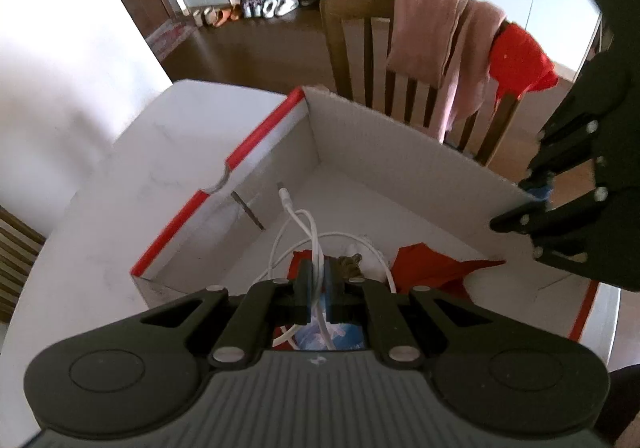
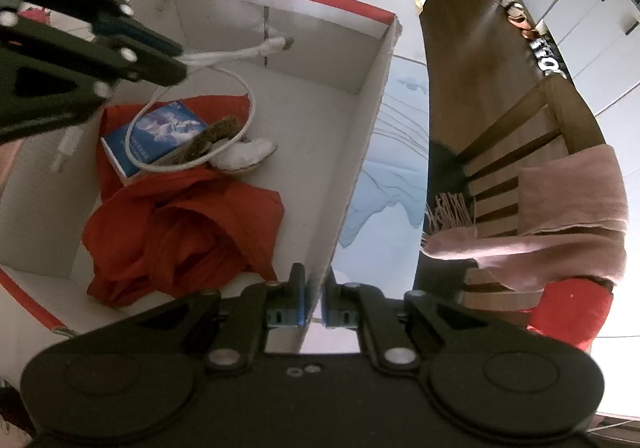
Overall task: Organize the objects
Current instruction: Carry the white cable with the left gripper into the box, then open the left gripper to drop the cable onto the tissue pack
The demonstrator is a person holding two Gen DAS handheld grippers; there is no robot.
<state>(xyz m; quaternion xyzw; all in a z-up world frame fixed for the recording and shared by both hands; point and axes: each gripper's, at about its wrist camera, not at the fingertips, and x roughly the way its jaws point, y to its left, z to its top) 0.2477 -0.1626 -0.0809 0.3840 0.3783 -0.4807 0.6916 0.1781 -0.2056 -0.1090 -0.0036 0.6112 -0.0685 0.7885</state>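
A white cardboard box with red rims [image 1: 360,136] [image 2: 372,60] stands on the table. Inside lie a red cloth [image 2: 180,224] [image 1: 432,268], a blue packet [image 2: 160,136], a brown dried piece [image 2: 212,136] and a white shell-like object [image 2: 244,158]. My left gripper [image 1: 319,290] [image 2: 176,56] is shut on a white charging cable [image 1: 316,244] [image 2: 224,52] and holds it over the box, its loop hanging onto the packet. My right gripper [image 2: 314,302] [image 1: 532,200] is shut on the box's side wall at its rim.
The box sits on a white table [image 1: 120,176]. A wooden chair [image 1: 360,44] [image 2: 520,136] with a pink towel [image 1: 440,40] [image 2: 568,216] and a red garment [image 1: 520,60] stands just past the table. A light blue printed mat [image 2: 384,184] lies beside the box.
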